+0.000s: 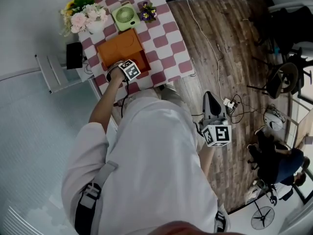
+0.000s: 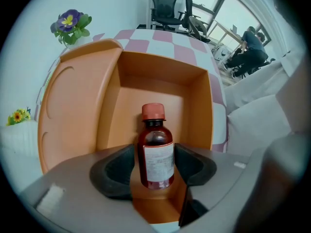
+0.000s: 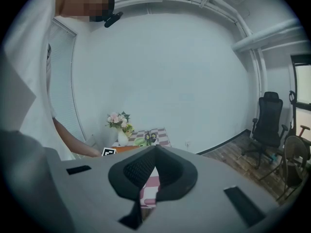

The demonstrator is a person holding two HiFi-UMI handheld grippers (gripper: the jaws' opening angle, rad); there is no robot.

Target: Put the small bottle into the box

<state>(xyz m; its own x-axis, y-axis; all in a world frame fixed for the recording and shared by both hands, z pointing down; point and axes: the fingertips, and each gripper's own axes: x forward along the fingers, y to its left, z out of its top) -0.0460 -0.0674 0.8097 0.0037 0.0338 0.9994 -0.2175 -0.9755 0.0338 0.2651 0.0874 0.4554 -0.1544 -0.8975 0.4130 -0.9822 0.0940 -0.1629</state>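
Observation:
A small brown bottle with a red cap and a white label stands upright inside the open orange box, whose lid lies folded back to the left. My left gripper straddles the bottle low down, its dark pads close beside the glass with thin slivers of box floor showing, so it is open. In the head view this gripper reaches into the box on the checkered table. My right gripper hangs over the wooden floor, away from the table, shut and empty.
A green fan, a vase of flowers and a small pot of purple flowers stand behind the box. Cables and a power strip lie on the floor. Office chairs and a seated person are beyond the table.

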